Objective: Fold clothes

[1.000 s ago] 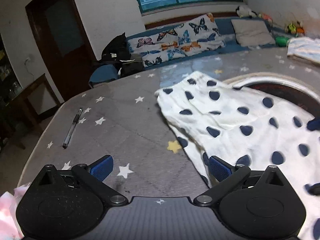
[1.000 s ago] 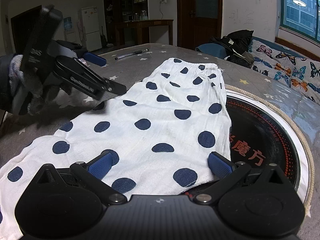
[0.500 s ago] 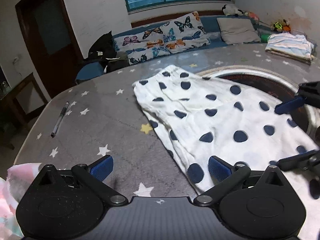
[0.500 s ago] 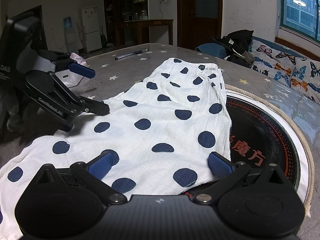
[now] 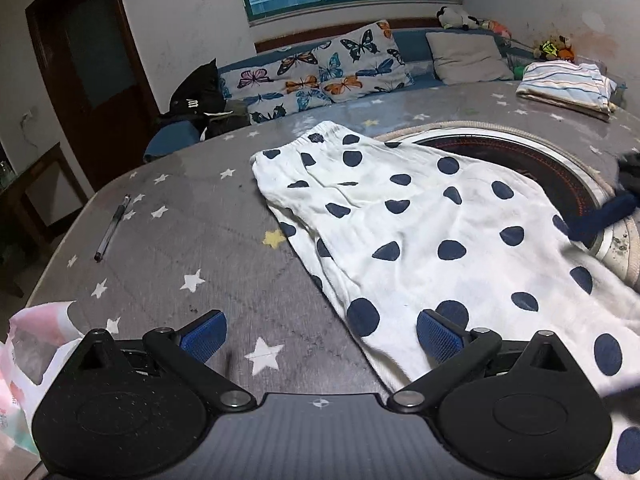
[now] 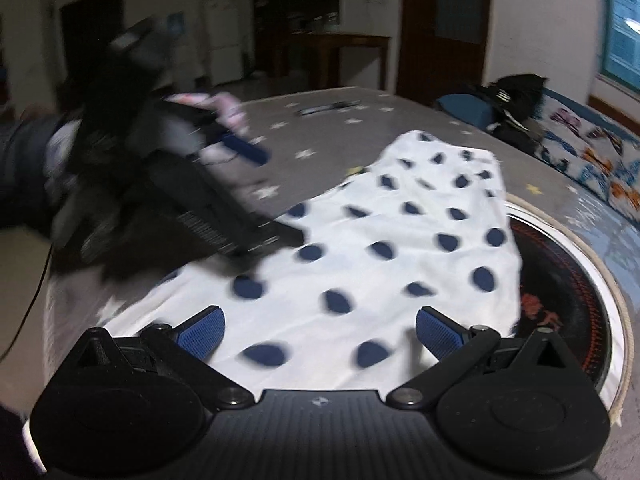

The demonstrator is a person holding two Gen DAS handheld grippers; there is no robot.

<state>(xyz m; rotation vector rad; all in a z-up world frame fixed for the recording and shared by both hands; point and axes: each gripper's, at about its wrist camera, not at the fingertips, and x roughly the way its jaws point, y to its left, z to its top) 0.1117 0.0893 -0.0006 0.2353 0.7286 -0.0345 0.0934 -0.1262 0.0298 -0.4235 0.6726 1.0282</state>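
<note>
White navy-dotted garment (image 5: 436,232) lies flat on the starred table (image 5: 224,248), both tongs (image 5: 320,330) (image 6: 318,330) spread apart

- Left gripper (image 5: 320,336): jaws spread wide, nothing between the blue pads (image 5: 202,334), held low and tilted forward.
- In the right wrist view the left gripper (image 6: 256,196) shows blurred at upper left, angled down to the right, one finger up and one down, with a clear gap between them.
- A hand (image 6: 68,176) grips its rear; a dark sleeve (image 6: 20,176) runs off the left edge.
- Right gripper (image 6: 318,332): jaws spread wide, blue pads (image 6: 438,336) bare, held low and level.
- In the left wrist view the right gripper (image 5: 604,216) shows only as a blurred blue fingertip and dark body at the right edge.
</note>
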